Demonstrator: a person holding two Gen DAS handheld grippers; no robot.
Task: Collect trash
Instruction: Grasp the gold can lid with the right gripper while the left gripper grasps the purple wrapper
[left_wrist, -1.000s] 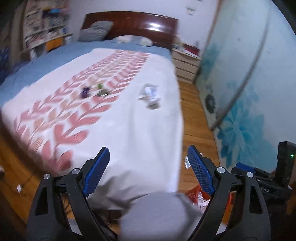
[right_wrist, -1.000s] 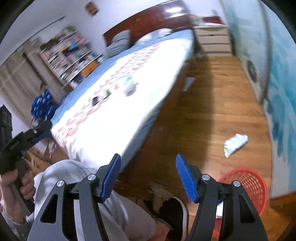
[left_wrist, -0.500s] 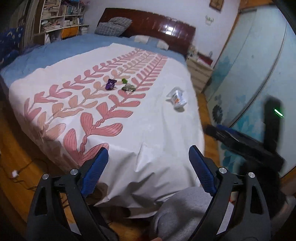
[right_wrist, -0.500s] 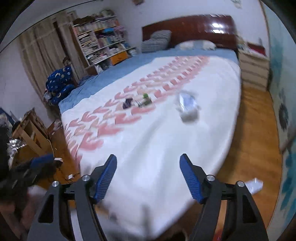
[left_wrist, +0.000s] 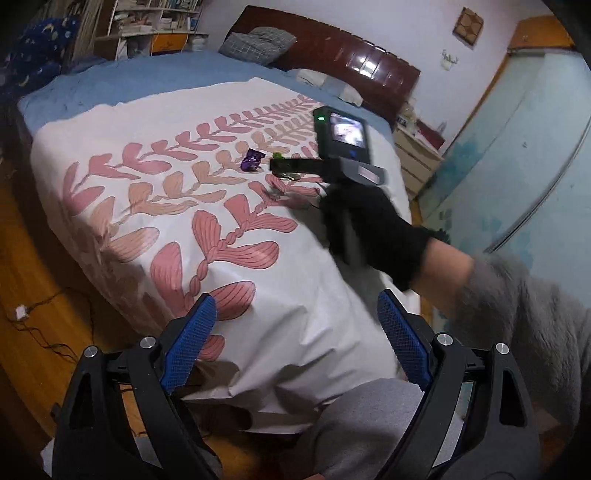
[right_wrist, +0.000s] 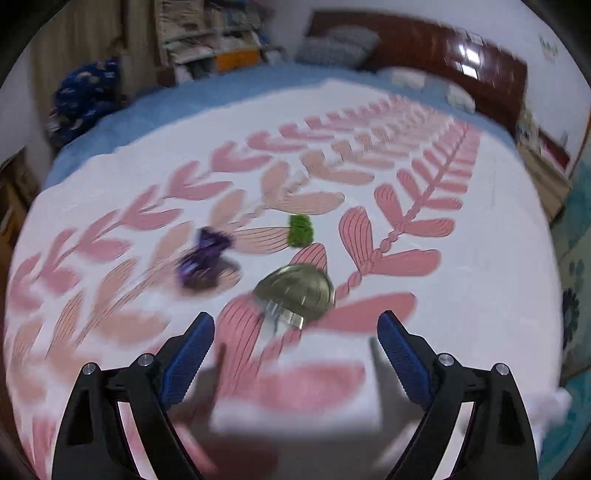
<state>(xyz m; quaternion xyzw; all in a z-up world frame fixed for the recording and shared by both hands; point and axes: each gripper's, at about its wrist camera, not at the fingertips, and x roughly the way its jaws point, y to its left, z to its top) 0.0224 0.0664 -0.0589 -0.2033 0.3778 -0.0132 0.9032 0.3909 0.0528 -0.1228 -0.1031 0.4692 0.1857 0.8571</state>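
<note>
Three bits of trash lie on the bedspread (right_wrist: 480, 266) in the right wrist view: a purple wrapper (right_wrist: 205, 258), a green scrap (right_wrist: 301, 230) and a clear crumpled plastic piece (right_wrist: 295, 291). My right gripper (right_wrist: 295, 354) is open and empty, hovering just short of the clear plastic. My left gripper (left_wrist: 295, 336) is open and empty at the foot of the bed. In the left wrist view the purple wrapper (left_wrist: 252, 160) lies far ahead, and the right hand in a black glove (left_wrist: 373, 229) holds its gripper body (left_wrist: 341, 142) over the trash.
A wooden headboard (left_wrist: 343, 55) and pillows (left_wrist: 258, 40) are at the far end. Bookshelves (left_wrist: 147, 22) stand at the back left, a nightstand (left_wrist: 417, 158) and a blue patterned wardrobe (left_wrist: 517, 166) on the right. Wooden floor with a cable (left_wrist: 33, 321) lies left.
My right gripper has swung out over the bed and closed in on the trash pieces. My left gripper has held near the bed's foot, and the right hand has come into its view.
</note>
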